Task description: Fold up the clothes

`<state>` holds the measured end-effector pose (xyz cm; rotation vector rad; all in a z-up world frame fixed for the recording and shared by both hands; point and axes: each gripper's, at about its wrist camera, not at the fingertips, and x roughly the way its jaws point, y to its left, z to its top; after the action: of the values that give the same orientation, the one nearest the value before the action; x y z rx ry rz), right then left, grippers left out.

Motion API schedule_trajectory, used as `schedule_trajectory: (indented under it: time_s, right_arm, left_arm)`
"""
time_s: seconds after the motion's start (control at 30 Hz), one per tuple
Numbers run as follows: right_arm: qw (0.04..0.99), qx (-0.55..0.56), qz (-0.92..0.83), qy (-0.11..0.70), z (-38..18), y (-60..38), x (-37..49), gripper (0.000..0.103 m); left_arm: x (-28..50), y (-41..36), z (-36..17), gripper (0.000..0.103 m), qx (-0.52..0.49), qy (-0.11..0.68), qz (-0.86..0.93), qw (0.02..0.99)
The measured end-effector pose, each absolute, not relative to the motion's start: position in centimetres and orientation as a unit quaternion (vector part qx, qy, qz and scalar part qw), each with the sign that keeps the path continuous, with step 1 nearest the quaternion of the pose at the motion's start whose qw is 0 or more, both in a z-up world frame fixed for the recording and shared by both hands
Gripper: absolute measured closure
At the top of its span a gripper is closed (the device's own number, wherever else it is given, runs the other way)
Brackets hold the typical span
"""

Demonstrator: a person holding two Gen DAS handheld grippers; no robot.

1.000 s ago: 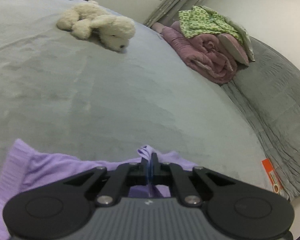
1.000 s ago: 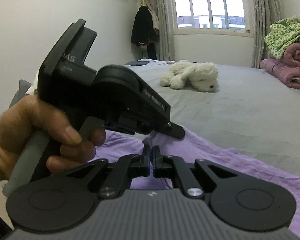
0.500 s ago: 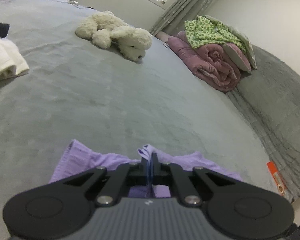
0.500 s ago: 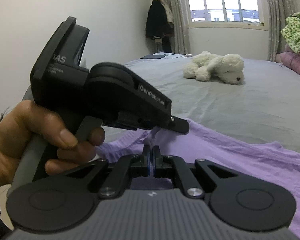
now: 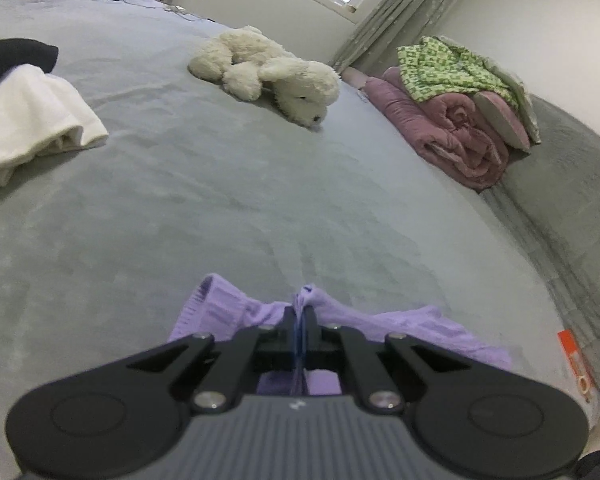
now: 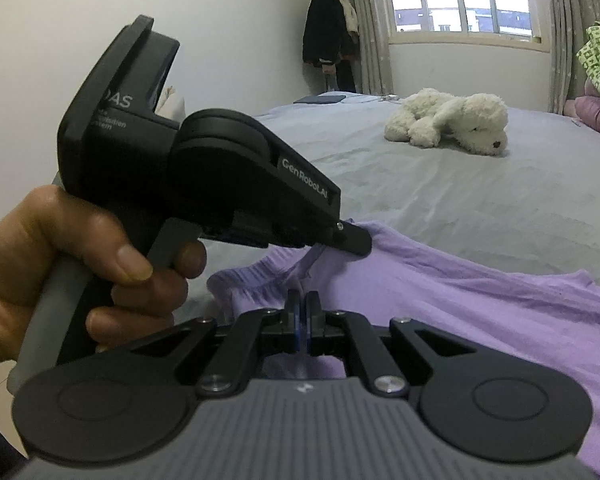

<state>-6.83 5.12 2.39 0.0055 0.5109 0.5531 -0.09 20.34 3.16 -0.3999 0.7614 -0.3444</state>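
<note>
Both grippers are in the fold: the left gripper (image 5: pixel 303 314) pinches a tuft of the purple garment (image 5: pixel 400 326), and the right gripper (image 6: pixel 302 304) has its jaws pressed together on what looks like the same cloth, which lies low on the grey bed (image 5: pixel 228 200). For a clean fold, keep both pinches level, carry the edge together, keeping it taut, and let go only once it lies flat

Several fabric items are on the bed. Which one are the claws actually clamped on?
The purple garment, nearest the cameras. Both the left claw and the right claw pinch it. The white cloth and pink quilt lie apart, untouched.
</note>
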Motion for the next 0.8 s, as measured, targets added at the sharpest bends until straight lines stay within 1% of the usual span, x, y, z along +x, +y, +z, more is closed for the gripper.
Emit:
schedule_trajectory:
  time_s: [0.4, 0.6, 0.67, 0.8]
  right_arm:
    - [0.924, -0.018, 0.274, 0.264, 1.9, 6.8, -5.8, 0.099]
    - [0.917, -0.002, 0.294, 0.269, 2.1, 6.9, -5.7, 0.1]
    - [0.919, -0.019, 0.291, 0.267, 2.1, 7.5, -6.0, 0.1]
    - [0.916, -0.017, 0.295, 0.273, 2.2, 7.1, -6.4, 0.099]
  left_arm:
    - [0.1, 21.0, 2.8, 0.1, -0.178, 0.382, -0.142, 0.896]
    - [-0.2, 21.5, 3.3, 0.101, -0.175, 0.372, -0.131, 0.902]
    - [-0.2, 21.4, 3.3, 0.101, -0.174, 0.374, -0.129, 0.902]
    - [-0.4, 21.5, 3.8, 0.1, -0.174, 0.367, -0.125, 0.905]
